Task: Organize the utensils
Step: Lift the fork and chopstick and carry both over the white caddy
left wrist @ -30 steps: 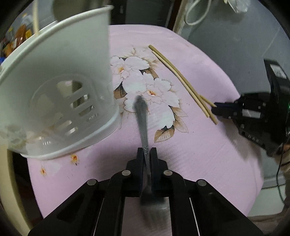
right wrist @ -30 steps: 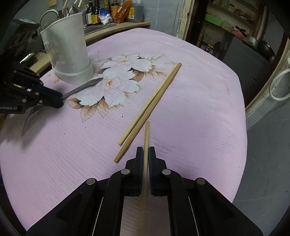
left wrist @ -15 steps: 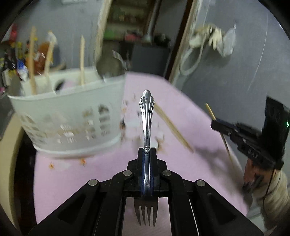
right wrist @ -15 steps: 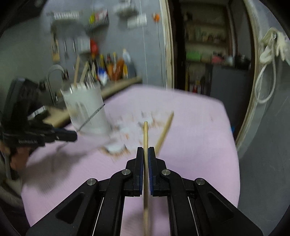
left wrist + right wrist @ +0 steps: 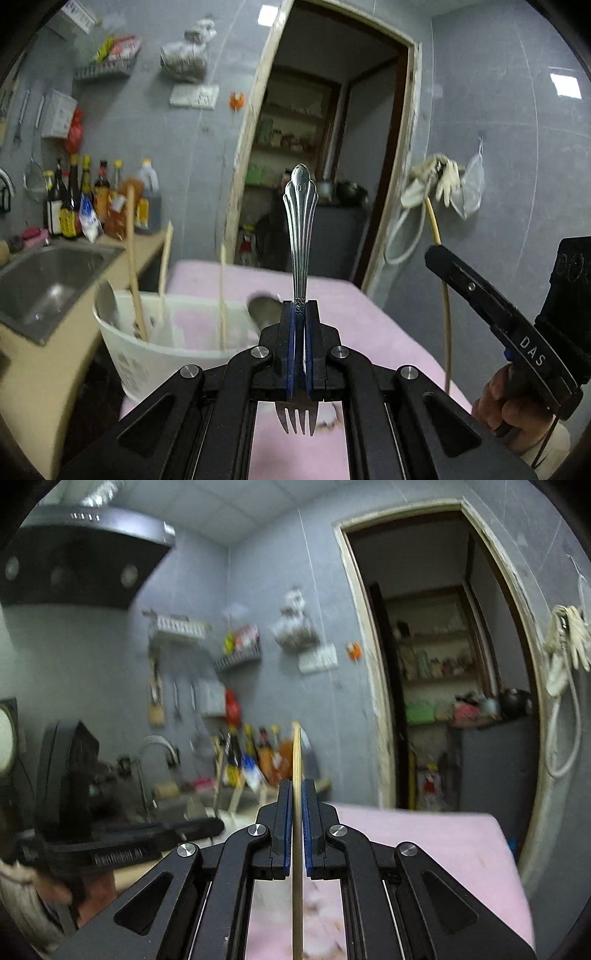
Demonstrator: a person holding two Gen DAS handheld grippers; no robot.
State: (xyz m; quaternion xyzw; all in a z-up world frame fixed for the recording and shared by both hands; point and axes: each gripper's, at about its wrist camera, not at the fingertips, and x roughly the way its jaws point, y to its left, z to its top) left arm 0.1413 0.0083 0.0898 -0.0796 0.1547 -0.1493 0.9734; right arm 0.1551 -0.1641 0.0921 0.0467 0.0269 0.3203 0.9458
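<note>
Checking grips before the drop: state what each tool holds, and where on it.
Left tool: the fork, clamped at its neck, tines toward the camera, handle forward. Right tool: one chopstick, pinched partway along its length, tip forward.

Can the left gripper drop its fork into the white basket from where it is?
Probably yes. The left gripper is shut on the fork, and the white basket sits just below and left with its top open. The chopsticks and spoons standing inside leave gaps.
</note>
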